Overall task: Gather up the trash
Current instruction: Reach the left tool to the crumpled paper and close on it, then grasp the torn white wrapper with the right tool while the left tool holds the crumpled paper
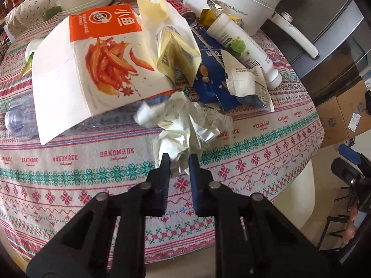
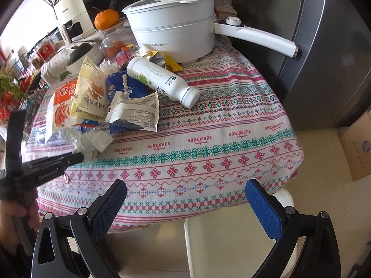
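Pinching the crumpled paper (image 1: pixel 185 125) at its near edge.
My left gripper (image 1: pixel 179 162) grasps it; my right gripper (image 2: pixel 185 192) gapes empty; I should lift slowly, clear of the wrappers (image 1: pixel 245 85).

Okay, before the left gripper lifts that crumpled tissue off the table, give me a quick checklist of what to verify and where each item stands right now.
1. Left gripper closed on the crumpled tissue: ok, fingers pinch its near edge.
2. Grip depth: not ok, only a small fold is between the fingers.
3. Tissue free of the orange snack box: cannot tell, the box's edge overhangs it.
4. Right gripper free for the next piece: ok, open and holding nothing.
5. White bottle stable: ok, lying on the tablecloth.
6. Trash bin in view: not ok.
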{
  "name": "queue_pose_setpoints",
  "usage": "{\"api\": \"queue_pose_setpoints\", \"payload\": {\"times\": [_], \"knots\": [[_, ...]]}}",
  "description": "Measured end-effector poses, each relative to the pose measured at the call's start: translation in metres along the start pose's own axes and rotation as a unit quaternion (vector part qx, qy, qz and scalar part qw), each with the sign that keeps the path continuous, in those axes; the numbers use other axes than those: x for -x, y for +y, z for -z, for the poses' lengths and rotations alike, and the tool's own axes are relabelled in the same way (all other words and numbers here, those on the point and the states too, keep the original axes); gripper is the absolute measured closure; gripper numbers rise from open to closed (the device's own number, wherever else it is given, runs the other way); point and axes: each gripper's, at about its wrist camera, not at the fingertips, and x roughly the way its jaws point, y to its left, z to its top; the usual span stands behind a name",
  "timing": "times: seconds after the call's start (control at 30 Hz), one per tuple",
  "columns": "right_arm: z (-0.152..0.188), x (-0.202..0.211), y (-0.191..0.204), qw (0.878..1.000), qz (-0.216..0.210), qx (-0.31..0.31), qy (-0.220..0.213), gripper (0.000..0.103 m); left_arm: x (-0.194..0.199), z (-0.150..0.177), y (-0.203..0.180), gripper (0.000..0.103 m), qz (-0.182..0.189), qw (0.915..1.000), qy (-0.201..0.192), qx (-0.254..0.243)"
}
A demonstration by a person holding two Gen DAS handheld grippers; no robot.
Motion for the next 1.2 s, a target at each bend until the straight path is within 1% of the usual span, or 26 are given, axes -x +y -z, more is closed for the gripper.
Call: {"api": "queue_pose_setpoints", "payload": {"times": [0.07, 0.13, 0.3, 0.43, 0.5, 0.6, 0.7, 0.83, 0.93, 0.97, 1.0, 1.03, 1.07, 1.1, 1.13, 1.2], "knots": [[-0.005, -0.004, 0.001, 1.0, -0.019, -0.017, 0.001, 0.0, 0.007, 0.003, 0.002, 0.09, 0.005, 1.0, -0.006, -0.006], [-0.012, -0.008, 0.004, 0.998, -0.043, -0.035, 0.0, 0.0, 0.016, 0.004, 0.005, 0.092, 0.01, 0.9998, -0.013, -0.009], [-0.031, -0.03, 0.016, 0.994, -0.088, -0.071, 0.002, 0.0, 0.041, 0.009, 0.017, 0.092, 0.03, 0.999, -0.033, -0.01], [-0.044, -0.055, 0.023, 0.989, -0.109, -0.095, 0.009, 0.0, 0.066, 0.019, 0.025, 0.092, 0.037, 0.9975, -0.059, -0.013], [-0.051, -0.067, 0.026, 0.987, -0.116, -0.107, 0.011, 0.0, 0.074, 0.023, 0.024, 0.092, 0.029, 0.9966, -0.074, -0.019], [-0.06, -0.08, 0.03, 0.984, -0.132, -0.117, 0.009, 0.0, 0.084, 0.025, 0.031, 0.092, 0.008, 0.9953, -0.093, -0.025], [-0.068, -0.097, 0.037, 0.984, -0.136, -0.114, 0.014, 0.0, 0.084, 0.022, 0.04, 0.092, -0.006, 0.9953, -0.095, -0.019], [-0.072, -0.12, 0.043, 0.984, -0.134, -0.114, 0.025, 0.001, 0.076, 0.019, 0.045, 0.092, -0.01, 0.9964, -0.084, -0.007], [-0.073, -0.131, 0.043, 0.982, -0.144, -0.116, 0.03, 0.01, 0.074, 0.018, 0.043, 0.092, -0.011, 0.9966, -0.081, -0.008], [-0.073, -0.134, 0.042, 0.982, -0.148, -0.117, 0.032, 0.018, 0.072, 0.017, 0.042, 0.092, -0.012, 0.9968, -0.079, -0.008], [-0.073, -0.136, 0.041, 0.98, -0.153, -0.119, 0.034, 0.03, 0.072, 0.018, 0.041, 0.092, -0.013, 0.9969, -0.078, -0.008], [-0.072, -0.137, 0.041, 0.98, -0.157, -0.119, 0.036, 0.036, 0.07, 0.017, 0.041, 0.092, -0.014, 0.997, -0.076, -0.008], [-0.072, -0.138, 0.041, 0.979, -0.161, -0.117, 0.036, 0.048, 0.068, 0.017, 0.04, 0.092, -0.014, 0.9971, -0.074, -0.008], [-0.072, -0.137, 0.04, 0.978, -0.169, -0.117, 0.034, 0.056, 0.067, 0.017, 0.04, 0.092, -0.013, 0.9973, -0.072, -0.008], [-0.071, -0.135, 0.04, 0.977, -0.173, -0.117, 0.033, 0.058, 0.067, 0.017, 0.04, 0.092, -0.011, 0.9974, -0.072, -0.007], [-0.07, -0.13, 0.039, 0.979, -0.17, -0.111, 0.028, 0.071, 0.067, 0.017, 0.038, 0.092, -0.009, 0.9974, -0.072, -0.006]]}}
